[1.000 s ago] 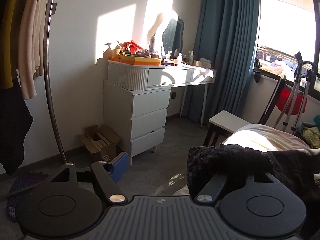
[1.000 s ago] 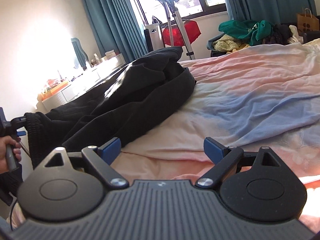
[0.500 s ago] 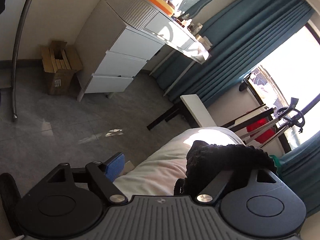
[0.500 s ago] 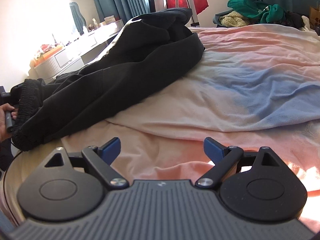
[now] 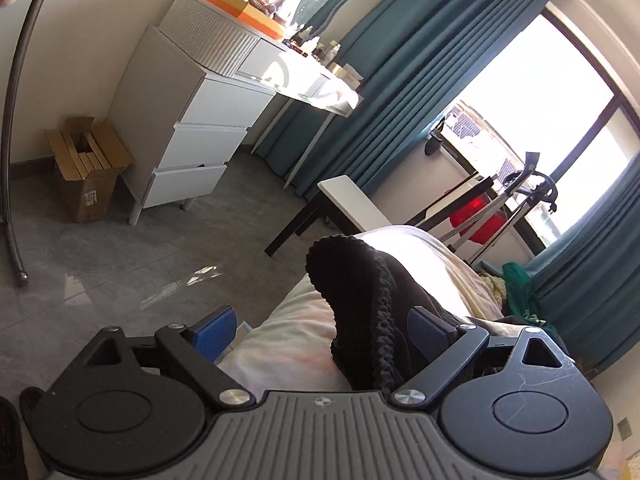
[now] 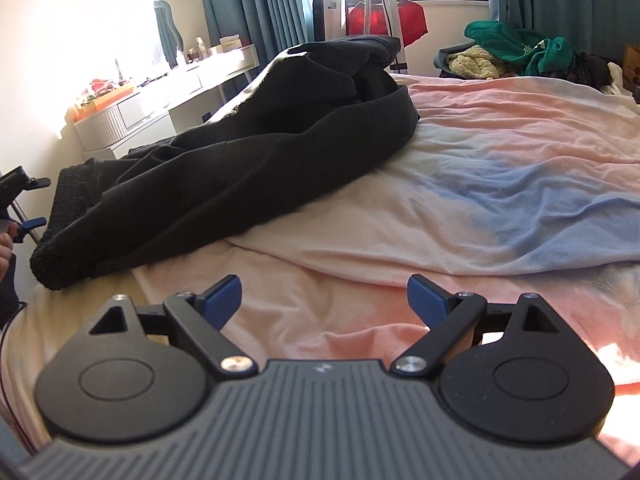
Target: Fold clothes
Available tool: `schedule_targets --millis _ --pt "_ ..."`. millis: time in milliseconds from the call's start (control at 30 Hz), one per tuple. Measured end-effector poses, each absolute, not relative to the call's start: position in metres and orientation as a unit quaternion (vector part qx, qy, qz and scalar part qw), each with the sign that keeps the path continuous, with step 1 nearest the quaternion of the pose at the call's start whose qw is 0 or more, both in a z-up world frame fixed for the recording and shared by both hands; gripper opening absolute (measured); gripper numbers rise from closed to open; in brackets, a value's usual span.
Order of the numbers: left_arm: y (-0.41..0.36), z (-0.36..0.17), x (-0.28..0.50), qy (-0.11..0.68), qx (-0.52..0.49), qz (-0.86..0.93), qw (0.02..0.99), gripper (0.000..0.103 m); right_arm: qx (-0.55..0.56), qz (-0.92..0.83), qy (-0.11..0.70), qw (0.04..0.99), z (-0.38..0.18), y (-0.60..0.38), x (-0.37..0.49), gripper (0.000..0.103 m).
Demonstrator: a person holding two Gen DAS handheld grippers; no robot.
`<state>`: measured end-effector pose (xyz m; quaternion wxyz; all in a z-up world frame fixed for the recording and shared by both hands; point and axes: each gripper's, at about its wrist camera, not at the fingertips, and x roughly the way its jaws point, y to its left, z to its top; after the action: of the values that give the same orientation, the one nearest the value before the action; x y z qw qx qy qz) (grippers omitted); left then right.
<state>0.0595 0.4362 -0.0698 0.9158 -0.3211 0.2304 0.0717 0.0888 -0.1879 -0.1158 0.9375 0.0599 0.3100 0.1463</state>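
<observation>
A black garment (image 6: pixel 248 148) with a ribbed knit hem lies heaped along the left side of the bed (image 6: pixel 480 184). In the left wrist view its knit hem (image 5: pixel 360 292) lies between my left gripper's (image 5: pixel 320 326) wide-open jaws, against the right finger (image 5: pixel 430 326); the left finger (image 5: pixel 214 326) is apart from it, over the bed's edge. My right gripper (image 6: pixel 324 300) is open and empty, low over the pink and blue sheet, to the right of the garment. The left gripper shows at the right wrist view's left edge (image 6: pixel 24 204).
A white dresser and vanity desk (image 5: pixel 208 112) stand by the wall, with a cardboard box (image 5: pixel 86 172) on the grey floor. A clothes rack pole (image 5: pixel 12 120) is at far left. A pile of green and cream clothes (image 6: pixel 512 52) lies beyond the bed, by teal curtains.
The left gripper has come down with the knit hem to the bed's edge. The garment now lies flatter on the bed. The right gripper has moved a little closer to the sheet.
</observation>
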Motion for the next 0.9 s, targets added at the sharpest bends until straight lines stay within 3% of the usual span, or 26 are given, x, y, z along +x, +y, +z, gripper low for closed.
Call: schedule_targets --millis 233,433,900 --pt "0.325 -0.004 0.014 0.198 -0.168 0.104 0.960 0.092 0.094 0.118 0.268 0.952 -0.098 -0.216 0.070 0.091" --pt "0.221 0.021 -0.009 0.198 -0.119 0.050 0.972 0.092 0.135 0.102 0.233 0.958 -0.084 -0.242 0.052 0.091" --pt "0.031 -0.017 -0.009 0.237 0.009 -0.081 0.968 0.091 0.163 0.069 0.201 0.963 -0.077 -0.263 0.045 0.091"
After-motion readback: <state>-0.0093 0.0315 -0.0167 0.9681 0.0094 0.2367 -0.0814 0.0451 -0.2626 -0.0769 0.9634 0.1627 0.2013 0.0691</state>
